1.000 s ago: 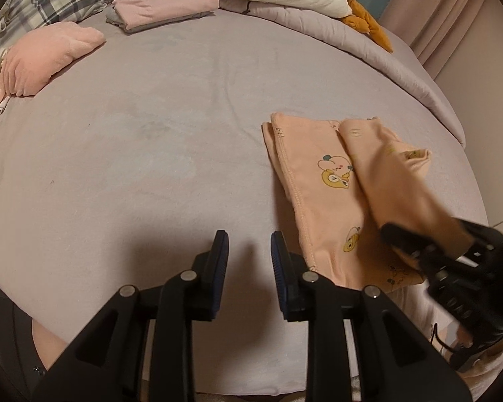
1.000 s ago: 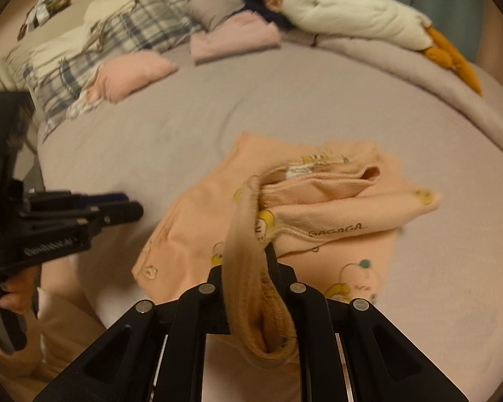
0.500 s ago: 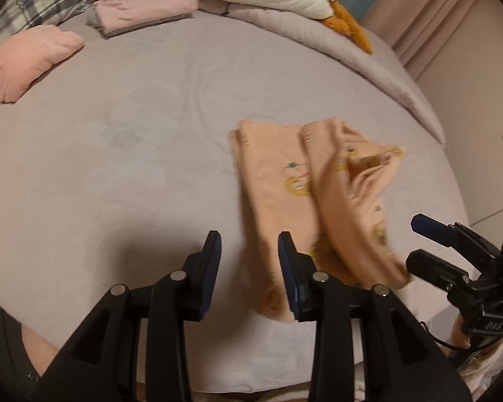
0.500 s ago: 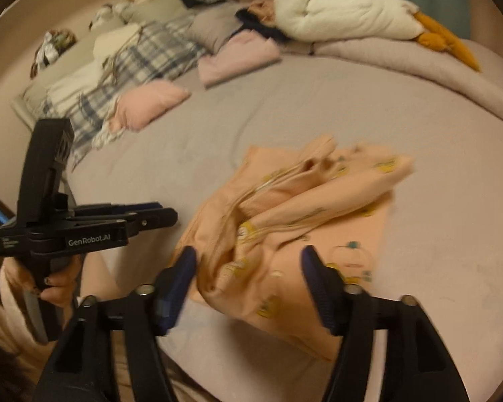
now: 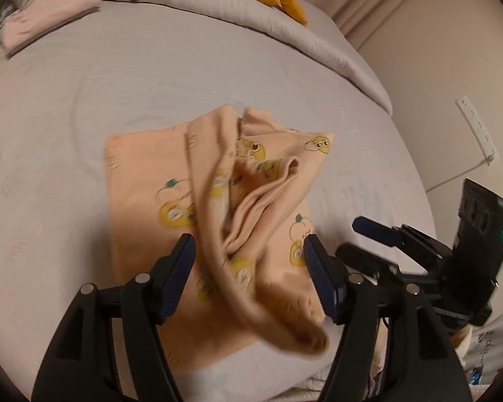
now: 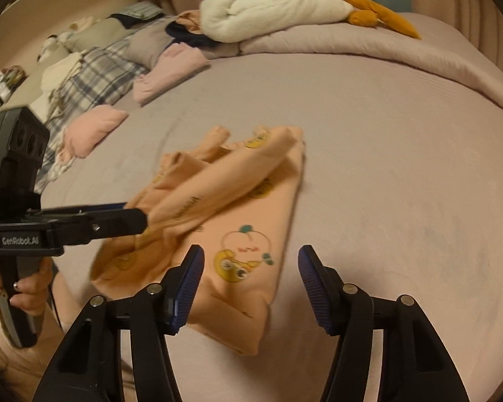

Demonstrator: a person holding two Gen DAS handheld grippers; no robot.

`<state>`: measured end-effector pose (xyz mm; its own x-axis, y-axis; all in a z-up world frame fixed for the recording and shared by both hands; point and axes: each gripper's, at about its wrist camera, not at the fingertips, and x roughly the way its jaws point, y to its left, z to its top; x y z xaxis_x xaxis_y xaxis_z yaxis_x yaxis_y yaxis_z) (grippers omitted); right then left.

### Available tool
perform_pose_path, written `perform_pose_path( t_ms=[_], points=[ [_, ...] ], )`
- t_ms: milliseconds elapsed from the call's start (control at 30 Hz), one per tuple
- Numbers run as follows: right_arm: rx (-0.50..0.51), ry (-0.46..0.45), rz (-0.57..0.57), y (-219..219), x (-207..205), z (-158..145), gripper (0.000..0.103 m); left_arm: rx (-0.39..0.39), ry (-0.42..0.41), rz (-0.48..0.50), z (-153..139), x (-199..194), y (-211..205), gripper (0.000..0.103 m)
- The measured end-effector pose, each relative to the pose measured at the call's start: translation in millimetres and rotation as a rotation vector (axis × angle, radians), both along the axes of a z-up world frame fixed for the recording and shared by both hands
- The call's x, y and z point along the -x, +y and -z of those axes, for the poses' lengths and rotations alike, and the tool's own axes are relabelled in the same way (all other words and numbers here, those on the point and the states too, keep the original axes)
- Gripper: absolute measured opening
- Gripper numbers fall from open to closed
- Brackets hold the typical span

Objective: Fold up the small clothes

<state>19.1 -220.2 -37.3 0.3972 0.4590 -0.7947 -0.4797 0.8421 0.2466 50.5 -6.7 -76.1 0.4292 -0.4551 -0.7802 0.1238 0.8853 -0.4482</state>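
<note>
A small peach garment (image 5: 141,181) with yellow cartoon prints lies partly folded on the mauve bed; it also shows in the right wrist view (image 6: 251,201). A loose sleeve (image 5: 218,234) drapes across it toward the near edge. My left gripper (image 5: 249,264) is open wide, its jaws either side of that sleeve without closing on it. My right gripper (image 6: 249,278) is open and empty, hovering over the garment's near corner. The right gripper also appears at the right of the left wrist view (image 5: 369,238), and the left gripper at the left of the right wrist view (image 6: 137,214).
A folded pink garment (image 6: 94,130) and another pink one (image 6: 171,70) lie at the far left, by plaid pillows (image 6: 94,73). A white plush goose (image 6: 285,3) rests on the rolled duvet (image 6: 369,50). A wall (image 5: 452,67) stands right of the bed.
The right gripper opened and let go of the sleeve, which dropped onto the garment. The left gripper moved right over the garment and opened wider around the sleeve.
</note>
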Motion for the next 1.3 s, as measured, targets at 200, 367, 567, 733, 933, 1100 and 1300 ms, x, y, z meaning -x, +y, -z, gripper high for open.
perform_pose_path(
  t_ms=[200, 367, 567, 733, 933, 1100, 1300],
  points=[
    [0.009, 0.022, 0.028, -7.9, 2.4, 5.3, 0.061, -0.153, -0.003, 0.011, 17.8, -29.2, -24.6, 0.068],
    [0.006, 0.039, 0.049, -15.0, 2.4, 9.0, 0.061, -0.083, 0.007, -0.016, 28.8, -34.7, -8.5, 0.019],
    [0.003, 0.039, 0.038, -13.2, 3.8, 9.2, 0.061, 0.069, 0.028, -0.096, 26.5, -28.4, 32.1, 0.015],
    [0.005, 0.061, 0.009, -4.9, 7.6, 17.0, 0.061, 0.130, 0.081, -0.150, 37.3, -22.3, 50.2, 0.026],
    [0.043, 0.109, -0.032, 9.9, 10.2, 33.2, 0.061, 0.105, 0.071, -0.177, 29.4, -4.5, 56.8, 0.038],
    [0.053, 0.141, -0.050, 14.9, 15.8, 40.8, 0.061, 0.125, 0.074, -0.125, 27.5, 11.5, 51.6, 0.060],
    [0.064, 0.147, -0.048, 16.9, 18.4, 42.0, 0.061, -0.003, 0.049, -0.099, 33.8, 12.0, 26.5, 0.052]
  ],
)
